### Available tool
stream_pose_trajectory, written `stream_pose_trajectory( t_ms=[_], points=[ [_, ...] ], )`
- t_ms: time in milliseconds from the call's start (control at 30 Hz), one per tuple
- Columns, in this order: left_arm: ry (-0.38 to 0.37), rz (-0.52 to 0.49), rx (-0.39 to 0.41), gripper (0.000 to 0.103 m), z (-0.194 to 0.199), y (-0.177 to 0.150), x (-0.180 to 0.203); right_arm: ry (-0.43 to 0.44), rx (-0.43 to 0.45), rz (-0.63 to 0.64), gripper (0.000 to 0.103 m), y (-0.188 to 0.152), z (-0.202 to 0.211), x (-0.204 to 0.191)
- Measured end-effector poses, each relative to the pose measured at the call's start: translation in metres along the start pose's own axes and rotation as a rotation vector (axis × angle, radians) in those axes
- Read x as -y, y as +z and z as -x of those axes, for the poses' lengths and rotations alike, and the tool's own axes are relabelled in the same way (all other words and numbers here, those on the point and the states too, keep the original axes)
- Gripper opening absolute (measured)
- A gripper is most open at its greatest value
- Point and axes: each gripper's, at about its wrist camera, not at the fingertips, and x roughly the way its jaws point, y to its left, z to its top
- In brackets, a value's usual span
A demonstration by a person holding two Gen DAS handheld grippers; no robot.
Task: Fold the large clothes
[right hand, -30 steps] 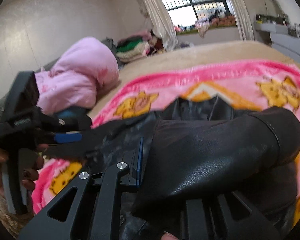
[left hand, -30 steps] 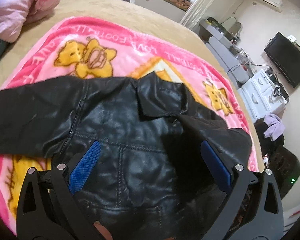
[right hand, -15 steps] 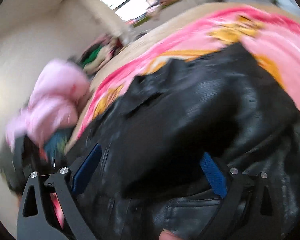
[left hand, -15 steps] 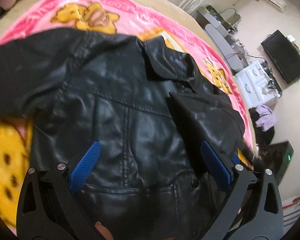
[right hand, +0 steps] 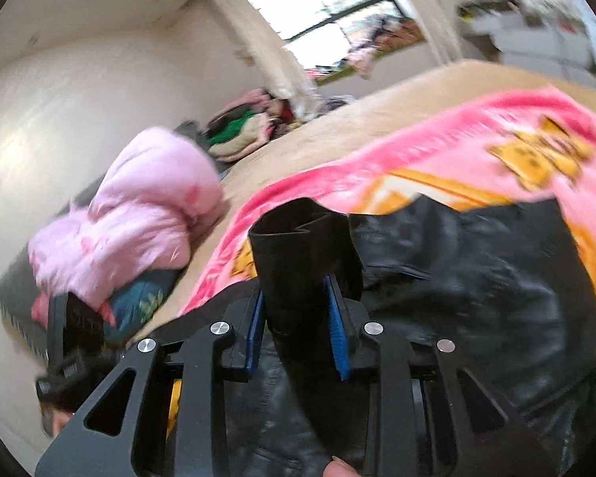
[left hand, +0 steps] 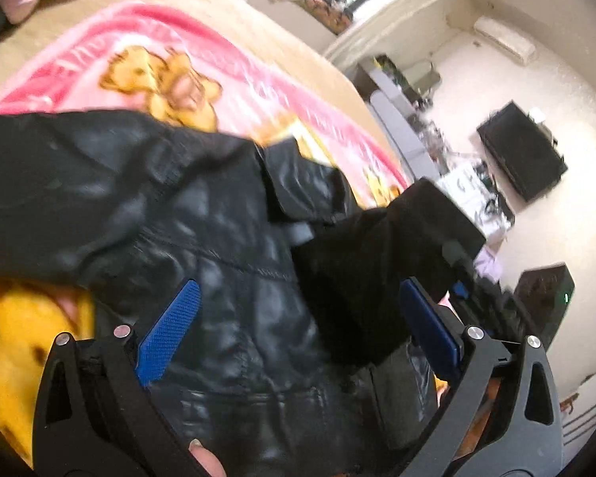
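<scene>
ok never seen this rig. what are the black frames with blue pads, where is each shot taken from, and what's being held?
No robot arm here: a person holds a two-finger gripper in each hand, and a fisheye camera on each looks forward along the fingers. The black frames are the gripper bodies, the blue strips their pads.

Left wrist view: the left gripper stands open over a black leather jacket, gripping nothing. The jacket lies on a pink cartoon blanket spread over a tan bed.

Right wrist view: the right gripper has the jacket's sleeve between its pads, the cuff standing up, and its jaws are closing on it. A pink quilt sits at the bed's far side; the left gripper shows blurred at lower left.

The sleeve also appears lifted in the left view.
</scene>
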Motion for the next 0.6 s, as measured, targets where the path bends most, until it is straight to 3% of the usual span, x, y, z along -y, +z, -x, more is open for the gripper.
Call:
stream_pose_trajectory(
  t_ms=[200,400,467,600],
  points=[
    [-0.025,0.098,0.054,0.094,0.018,0.015,-0.026,0.014,-0.057,0.172,0.032,-0.026,-0.026,-0.051],
    [-0.02,0.112,0.028,0.094,0.018,0.013,-0.032,-0.021,-0.177,0.314,0.059,-0.067,-0.053,-0.083],
    [-0.018,0.109,0.003,0.094,0.011,0.009,-0.034,-0.012,-0.22,0.322,0.075,-0.079,-0.054,-0.085],
    [-0.004,0.113,-0.078,0.094,-0.006,-0.003,-0.037,0.015,-0.244,0.28,0.086,-0.09,-0.043,-0.074]
  ],
)
